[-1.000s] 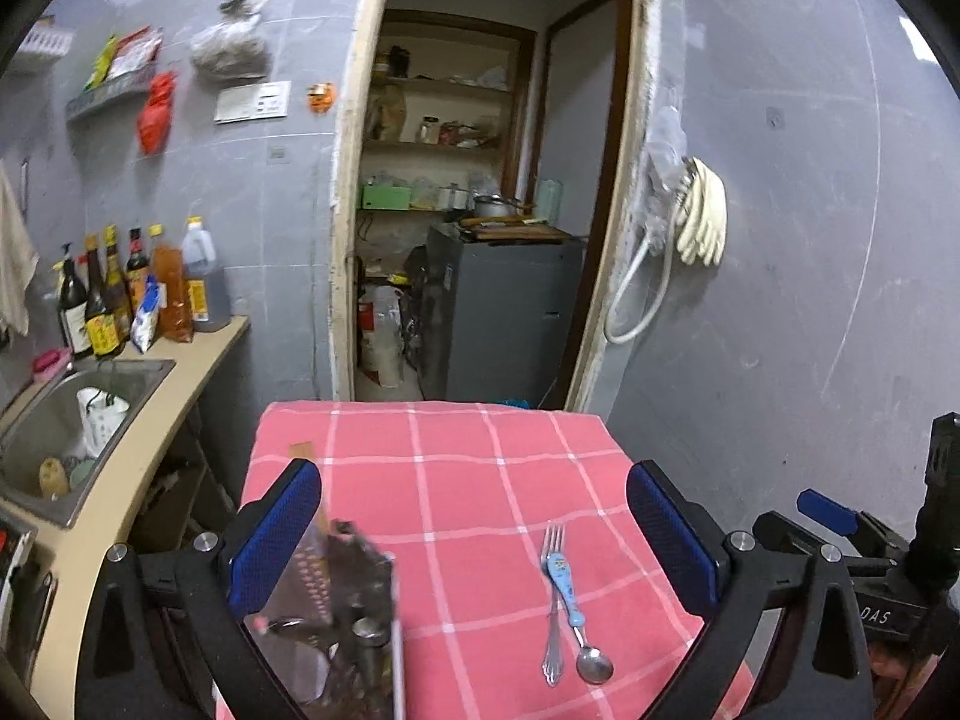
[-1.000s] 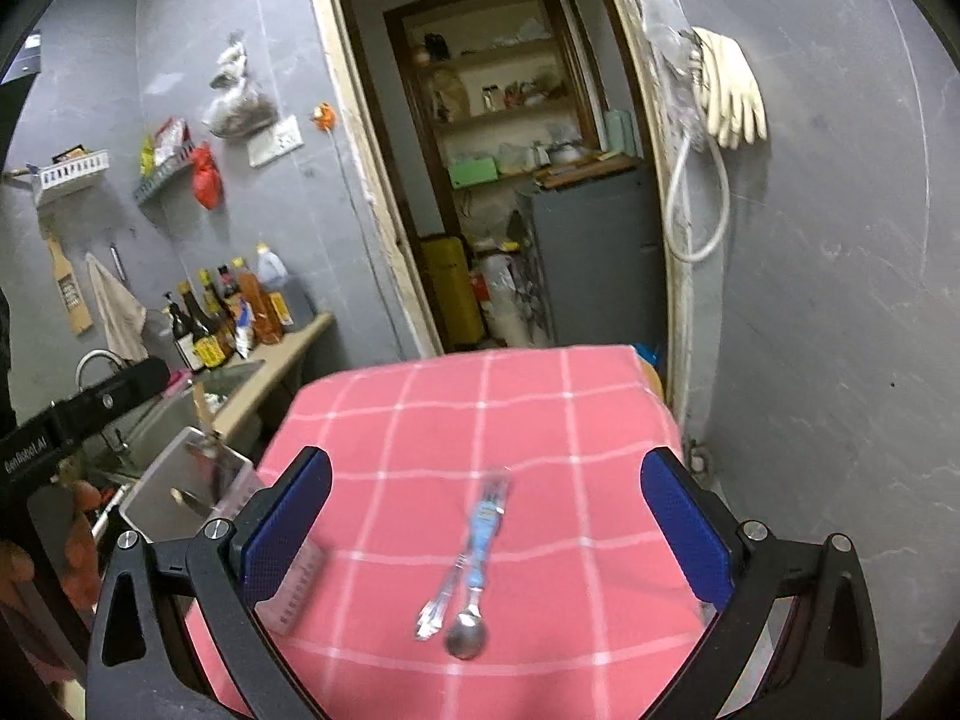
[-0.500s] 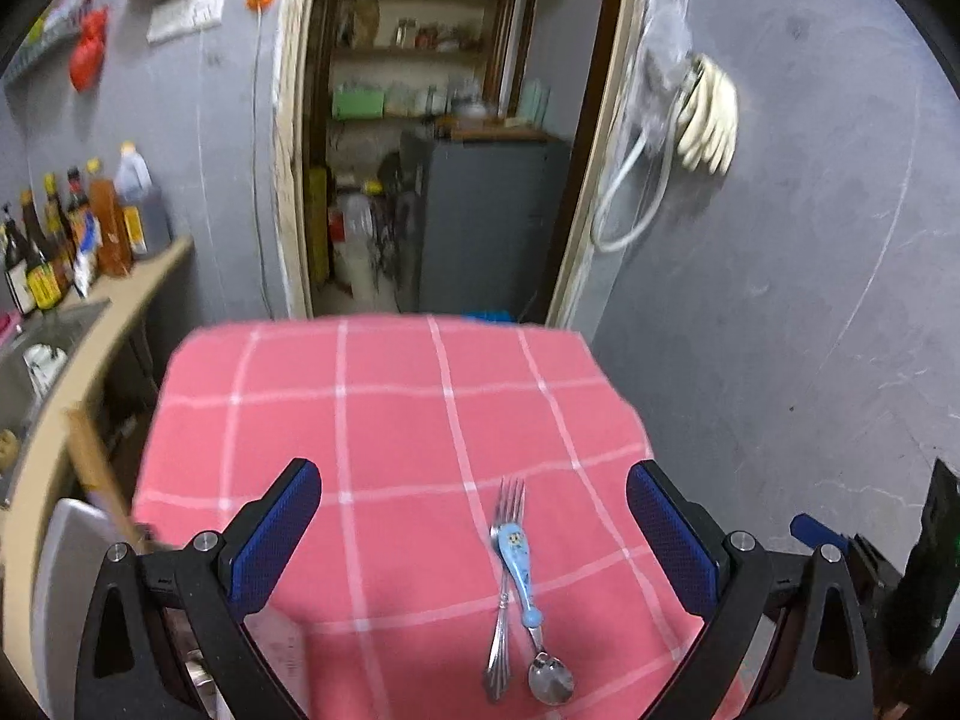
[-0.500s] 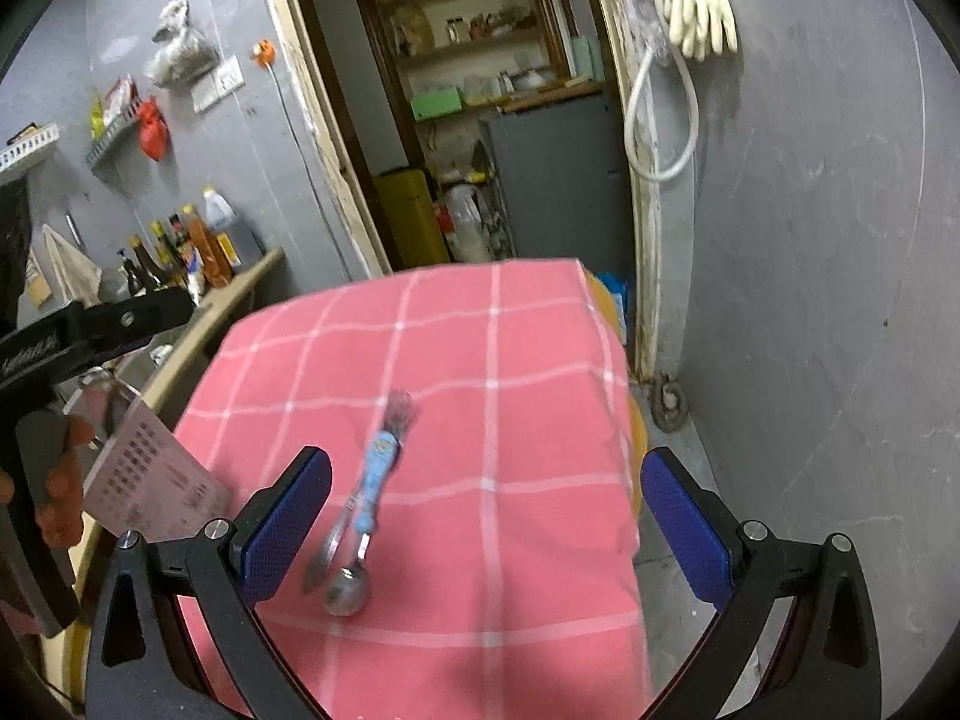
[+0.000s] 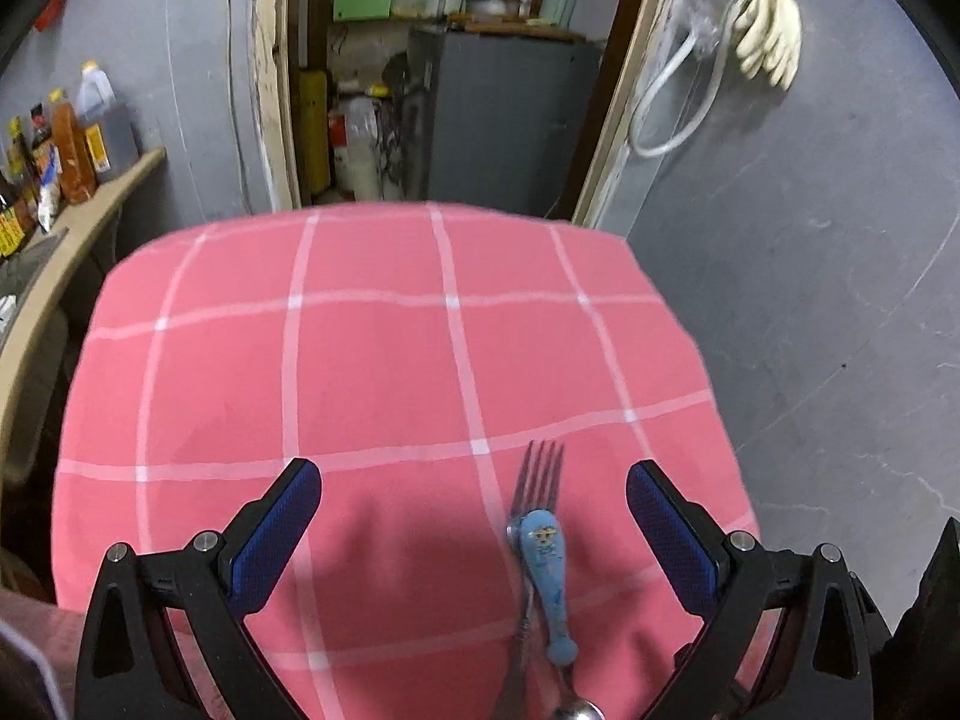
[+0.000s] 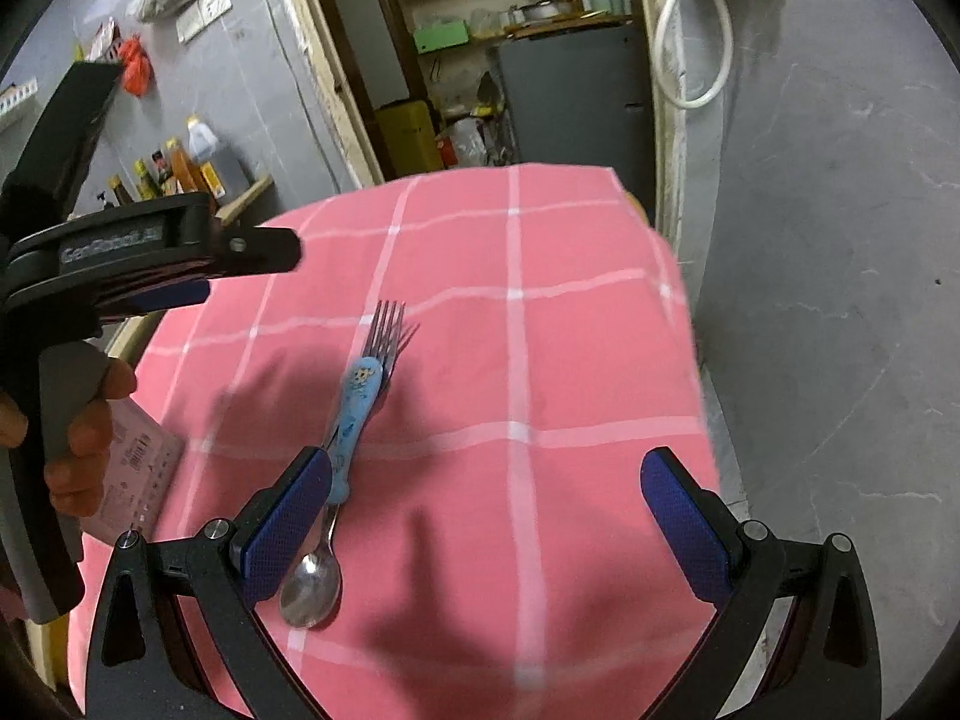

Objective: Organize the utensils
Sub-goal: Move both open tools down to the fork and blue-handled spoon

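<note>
A pink checked tablecloth (image 5: 372,360) is covering the small table, and 2 utensils are lying together on its near half: a metal fork (image 6: 384,333) with its tines pointing toward the far doorway, and a spoon with a blue cartoon handle (image 6: 354,414) resting partly over the fork's handle, its bowl at the near end.

The left gripper (image 5: 474,516) is hovering over the near part of the cloth with its jaws standing wide apart and nothing between the blue pads (image 5: 279,531); in its own view the fork (image 5: 537,474) and the blue-handled spoon (image 5: 549,564) are sitting toward its right finger, not touching either pad. In the right wrist view, a hand (image 6: 78,420) is gripping that tool's grey handle at the left edge.

The right gripper (image 6: 486,516) is also hanging open, jaws wide apart and empty, and its left finger is overlapping the spoon's stem in the view (I cannot tell whether it is actually touching).

A pale pink holder with printed markings (image 6: 135,480) is showing at the near left corner of the table, mostly hidden behind the hand. Sauce bottles (image 5: 72,138) are standing on the counter at the far left, and pale rubber gloves (image 5: 771,42) are hanging on the grey wall at the far right.
</note>
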`<action>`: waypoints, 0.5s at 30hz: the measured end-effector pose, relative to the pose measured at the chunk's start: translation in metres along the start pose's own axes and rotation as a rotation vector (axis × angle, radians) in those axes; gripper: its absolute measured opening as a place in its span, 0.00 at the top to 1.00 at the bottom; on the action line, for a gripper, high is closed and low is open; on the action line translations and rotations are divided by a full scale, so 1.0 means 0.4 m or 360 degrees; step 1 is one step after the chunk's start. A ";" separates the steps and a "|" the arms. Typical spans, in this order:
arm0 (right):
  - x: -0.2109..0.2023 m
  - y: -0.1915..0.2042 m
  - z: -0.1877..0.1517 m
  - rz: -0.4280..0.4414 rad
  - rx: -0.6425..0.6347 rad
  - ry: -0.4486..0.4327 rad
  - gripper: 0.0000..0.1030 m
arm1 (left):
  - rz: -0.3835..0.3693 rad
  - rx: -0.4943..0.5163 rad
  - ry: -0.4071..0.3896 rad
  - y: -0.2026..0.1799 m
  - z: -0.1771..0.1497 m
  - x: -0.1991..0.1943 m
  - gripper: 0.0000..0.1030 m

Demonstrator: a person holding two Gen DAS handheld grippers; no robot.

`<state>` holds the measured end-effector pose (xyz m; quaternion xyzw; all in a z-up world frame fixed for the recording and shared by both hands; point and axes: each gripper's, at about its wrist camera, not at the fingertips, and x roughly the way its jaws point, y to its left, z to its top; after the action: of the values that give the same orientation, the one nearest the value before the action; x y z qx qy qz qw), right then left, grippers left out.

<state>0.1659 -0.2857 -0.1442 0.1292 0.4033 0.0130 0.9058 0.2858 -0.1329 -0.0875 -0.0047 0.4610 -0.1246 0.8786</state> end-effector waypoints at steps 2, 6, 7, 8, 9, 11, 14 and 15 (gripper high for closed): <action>0.024 0.012 0.000 0.0008 -0.0007 0.0021 0.02 | -0.0007 -0.0024 0.0034 0.011 -0.001 0.023 0.01; 0.063 0.044 0.002 0.0012 -0.0034 0.0068 0.02 | -0.0009 -0.0089 0.0101 0.039 -0.007 0.060 0.01; 0.070 0.049 0.004 0.0011 -0.0041 0.0077 0.02 | -0.0010 -0.0102 0.0117 0.045 -0.010 0.067 0.01; 0.075 0.054 0.004 0.0011 -0.0047 0.0086 0.02 | -0.0012 -0.0114 0.0130 0.049 -0.012 0.073 0.01; 0.083 0.064 0.005 0.0012 -0.0059 0.0100 0.02 | -0.0013 -0.0125 0.0137 0.053 -0.014 0.077 0.01; 0.095 0.074 0.006 0.0010 -0.0079 0.0121 0.02 | -0.0011 -0.0141 0.0146 0.063 -0.015 0.088 0.01; 0.116 0.092 0.012 0.0001 -0.0099 0.0159 0.02 | -0.0025 -0.0178 0.0160 0.076 -0.017 0.096 0.01; 0.124 0.100 0.014 -0.0013 -0.0112 0.0174 0.02 | -0.0030 -0.0185 0.0161 0.078 -0.020 0.097 0.01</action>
<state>0.2067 -0.2421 -0.1668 0.0947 0.4519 0.0305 0.8865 0.3073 -0.1106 -0.1274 -0.0539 0.5112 -0.1060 0.8512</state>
